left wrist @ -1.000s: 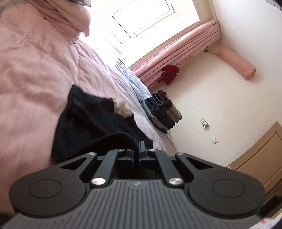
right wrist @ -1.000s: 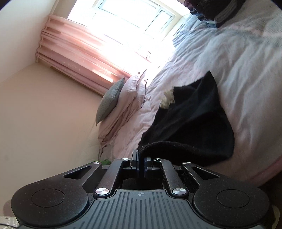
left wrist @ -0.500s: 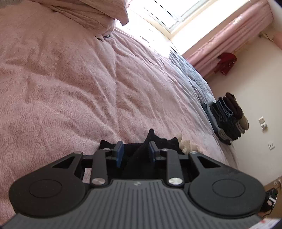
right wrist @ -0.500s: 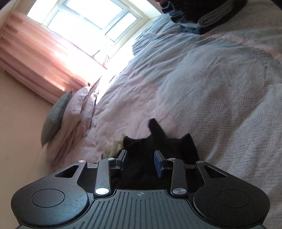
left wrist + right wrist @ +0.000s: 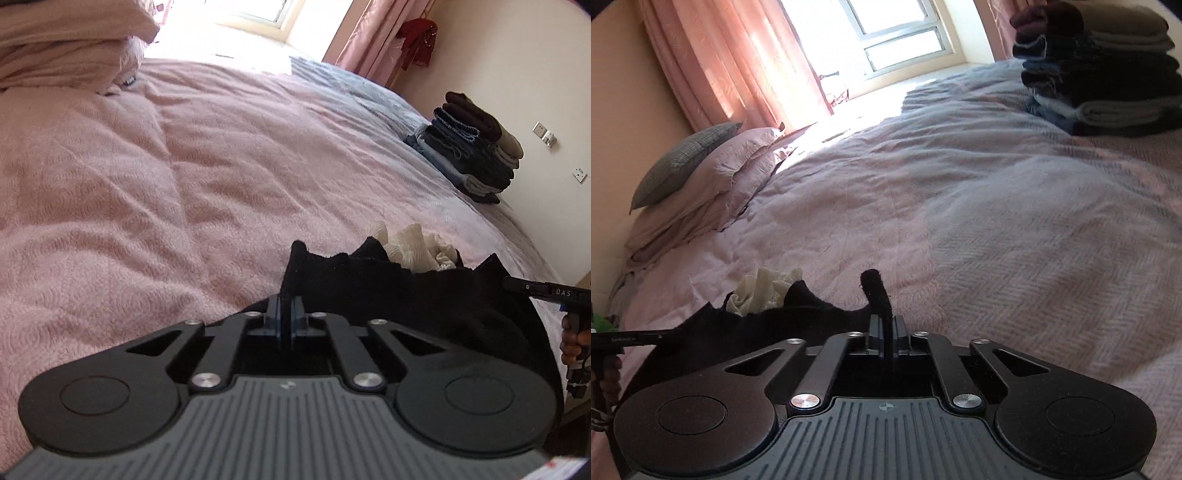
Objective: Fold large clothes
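In the left wrist view the left gripper [image 5: 285, 308], just closed, pinches a corner of the black garment [image 5: 388, 284] lying on the bed [image 5: 147, 184], and in the right wrist view the right gripper [image 5: 885, 326], also just closed, pinches another corner.

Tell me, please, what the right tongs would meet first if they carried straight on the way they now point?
Probably the pink bedspread: beyond the black garment pinched in the right tongs, only bare bed lies ahead, though depth is hard to judge.
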